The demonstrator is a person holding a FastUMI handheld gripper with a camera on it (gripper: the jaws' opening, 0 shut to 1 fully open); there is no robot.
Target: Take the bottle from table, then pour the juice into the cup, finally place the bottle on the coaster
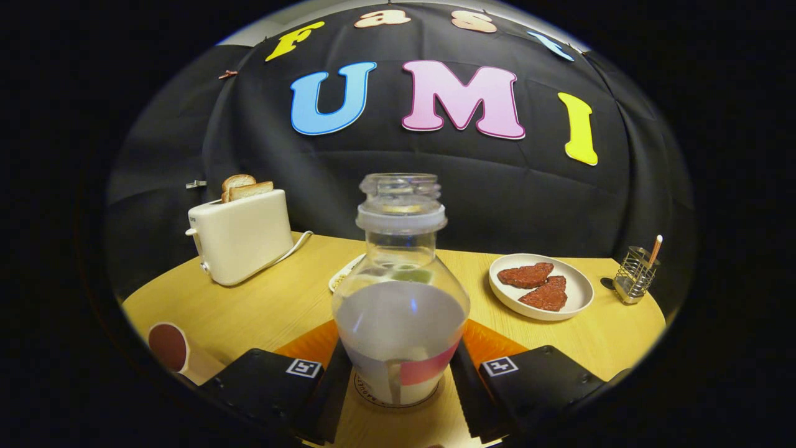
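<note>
Claw: black two-finger claw, fingers set either side of the bottle's lower body. Both inner faces look to meet the glass, so I judge it closed on the bottle, about a bottle's width apart; contact on the right finger is harder to confirm.

Bottle: clear glass bottle with a wide belly, narrow neck and open threaded mouth, upright between the fingers. No cap on, which suits pouring. Its white paper label with a pink patch faces the camera.

Base of bottle: stands on or just above a round pale coaster with printed ring lettering; I cannot tell whether it is resting or barely lifted. An orange mat shows behind both fingers.

Cup: pale cup with a dark reddish inside, near the left finger, close enough for a short tilt.

Table: light wooden round table, carrying everything.

Bystanders: cream toaster with two bread slices beyond on the left; white plate with two dark red heart-shaped pieces on the right; small metal wire holder with a stick at the far right; an edge of a pale dish behind the bottle.

Stage, as judged: bottle over the coaster suggests the final placing. Low grip keeps the bottle steady.

Risk: releasing off-level could tip it.
</note>
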